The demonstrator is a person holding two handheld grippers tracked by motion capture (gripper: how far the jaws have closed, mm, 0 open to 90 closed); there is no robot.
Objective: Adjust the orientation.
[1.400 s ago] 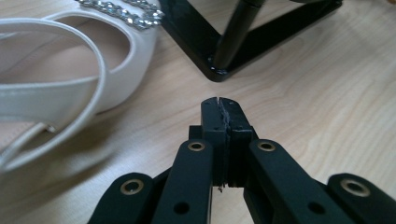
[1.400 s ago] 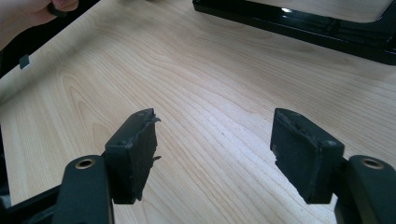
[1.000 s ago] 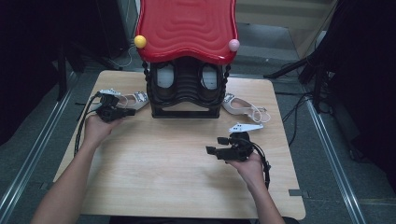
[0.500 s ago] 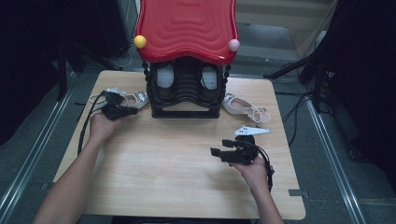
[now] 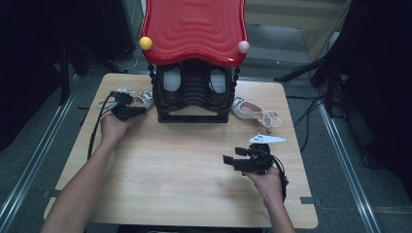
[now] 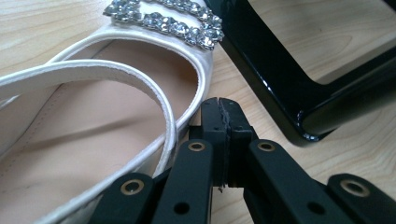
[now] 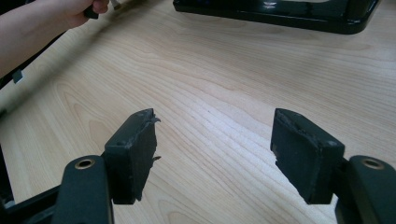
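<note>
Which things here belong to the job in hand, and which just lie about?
In the job: left gripper, shut beside the left shoe; black rack.
Lying about: right shoe; right gripper, open over the bare table.

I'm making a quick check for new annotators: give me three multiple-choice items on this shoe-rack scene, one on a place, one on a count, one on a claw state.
1. Where does the shoe by the left claw lie?
A. left of the black rack
B. on the red top
C. at the table's near edge

2. How many small balls sit on the red top?
A. one
B. two
C. four

3. How do the right claw's jaws stand?
A. apart, with nothing between them
B. pressed together
C. closed on a strap

Answers:
1 A, the white jewelled shoe lies beside the rack.
2 B, one yellow, one pink.
3 A, bare table shows between them.
</note>
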